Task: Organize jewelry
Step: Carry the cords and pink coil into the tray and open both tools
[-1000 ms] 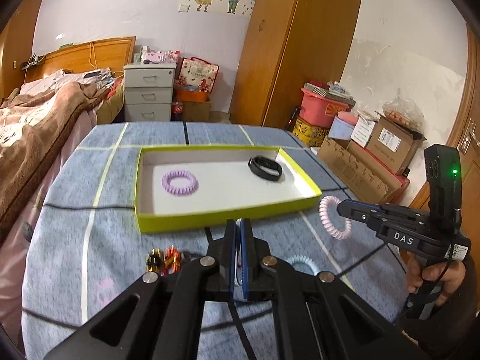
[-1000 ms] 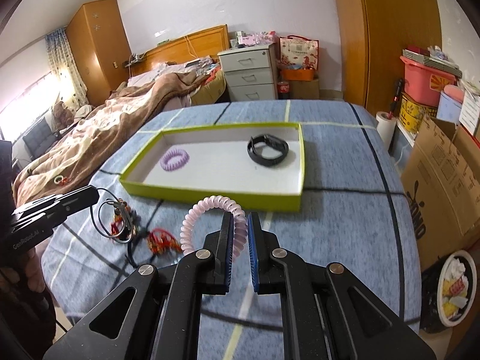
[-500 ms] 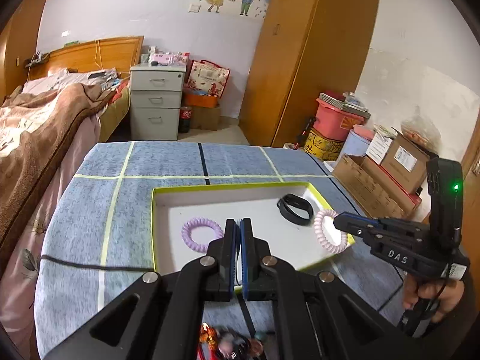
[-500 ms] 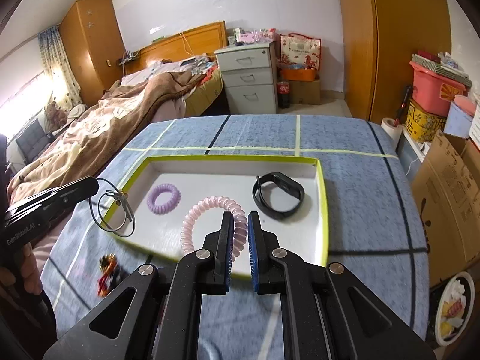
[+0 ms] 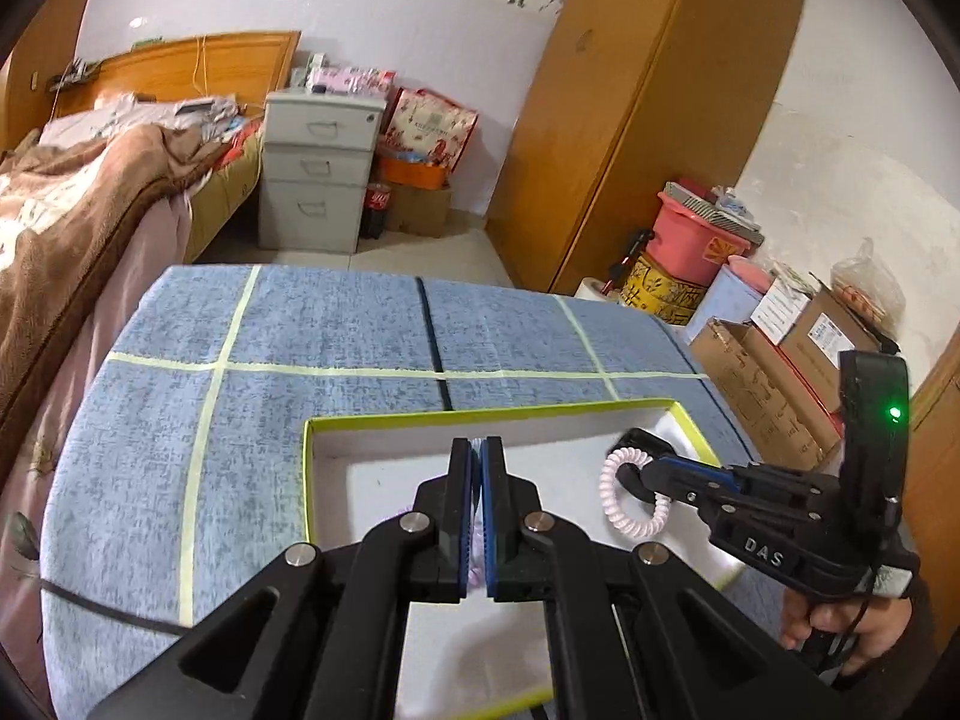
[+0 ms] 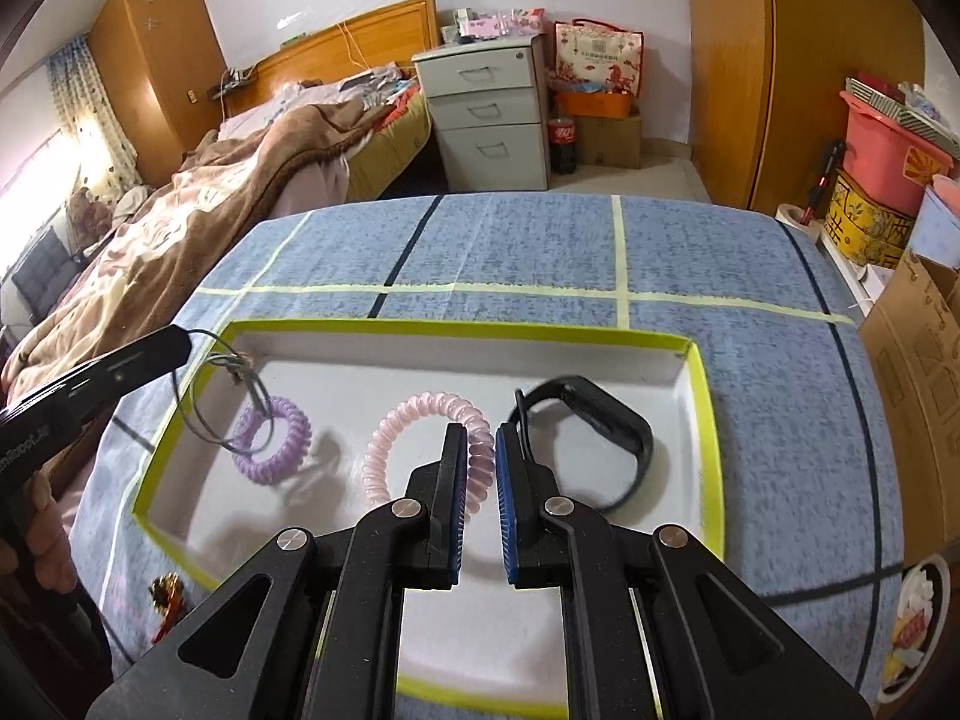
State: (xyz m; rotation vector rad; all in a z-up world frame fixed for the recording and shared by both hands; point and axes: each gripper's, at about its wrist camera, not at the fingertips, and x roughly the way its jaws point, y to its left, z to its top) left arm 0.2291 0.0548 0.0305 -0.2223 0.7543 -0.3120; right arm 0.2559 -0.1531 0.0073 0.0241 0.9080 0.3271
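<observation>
A white tray with a yellow-green rim (image 6: 456, 329) lies on the blue cloth table. In it lie a purple spiral band (image 6: 275, 449) and a black wristband (image 6: 591, 420). My right gripper (image 6: 479, 444) holds a pink spiral band (image 6: 414, 426) low over the tray's middle, its jaws parted a little around the coil. In the left wrist view the band (image 5: 630, 498) hangs from the right gripper (image 5: 651, 468). My left gripper (image 5: 478, 450) is shut on a thin dark wire ring (image 6: 225, 396), which hangs over the purple band at the tray's left end.
A red and gold trinket (image 6: 165, 591) lies on the cloth outside the tray's near left corner. A bed (image 6: 198, 192) stands to the left, a grey drawer unit (image 6: 489, 114) behind the table, cardboard boxes (image 5: 774, 372) to the right.
Both grippers have moved forward over the tray. The pink band has come down close to the tray floor, and the right jaws have parted a little. The wire ring now hangs over the purple band.
</observation>
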